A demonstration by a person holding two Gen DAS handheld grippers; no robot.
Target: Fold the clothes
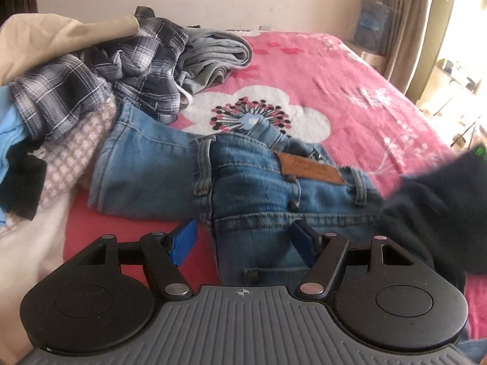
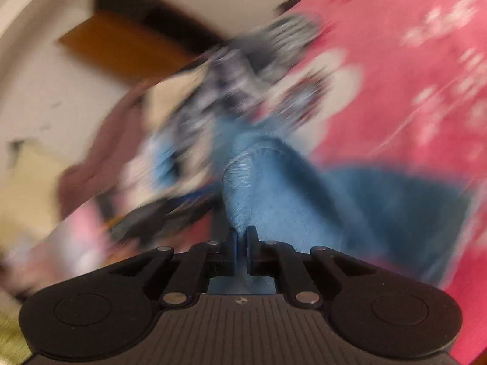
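Observation:
A pair of blue jeans (image 1: 243, 182) with a brown leather patch lies crumpled on the pink flowered blanket (image 1: 334, 76). My left gripper (image 1: 246, 240) hovers open over the jeans' waistband, blue pads on either side of the denim without pinching it. In the right wrist view, which is strongly blurred, my right gripper (image 2: 242, 243) is shut on a fold of the jeans (image 2: 268, 188), and the light denim rises from between its pads. A dark blurred shape (image 1: 441, 213) at the right of the left wrist view is probably the right gripper or a sleeve.
A heap of clothes sits at the left: a plaid shirt (image 1: 100, 85), grey folded jeans (image 1: 213, 51), a beige garment (image 1: 45, 39) and a checked cloth (image 1: 76, 155). A wall runs behind the bed; a curtain (image 1: 408, 30) and bright window are at the right.

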